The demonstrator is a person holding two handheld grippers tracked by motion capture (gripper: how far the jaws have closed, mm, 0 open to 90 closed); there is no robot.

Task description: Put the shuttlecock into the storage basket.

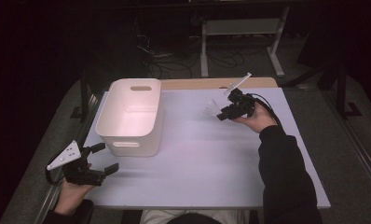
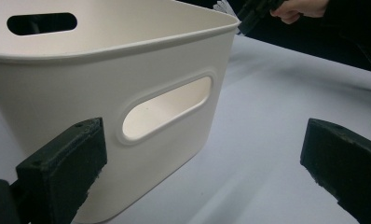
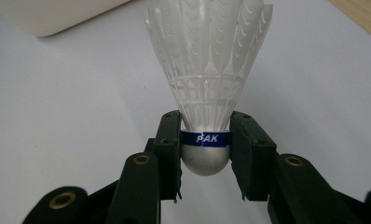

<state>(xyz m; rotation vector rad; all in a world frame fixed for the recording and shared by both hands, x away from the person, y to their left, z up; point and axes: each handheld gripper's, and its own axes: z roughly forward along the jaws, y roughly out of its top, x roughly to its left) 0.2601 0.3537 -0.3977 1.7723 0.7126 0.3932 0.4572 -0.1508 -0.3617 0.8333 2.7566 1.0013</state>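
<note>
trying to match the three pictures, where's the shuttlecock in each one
High view: the shuttlecock is right of centre, held above the table by the right gripper.
Left gripper view: its white skirt peeks over the bin's rim at the top edge.
Right gripper view: centre, its base clamped between the fingers, skirt pointing up.
Shared landmark: the white bin.

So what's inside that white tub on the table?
Nothing that shows: the white tub has a bare floor in the high view. Its near wall hides a strip of the floor. The shuttlecock is outside it, clamped in the right claw.
</note>
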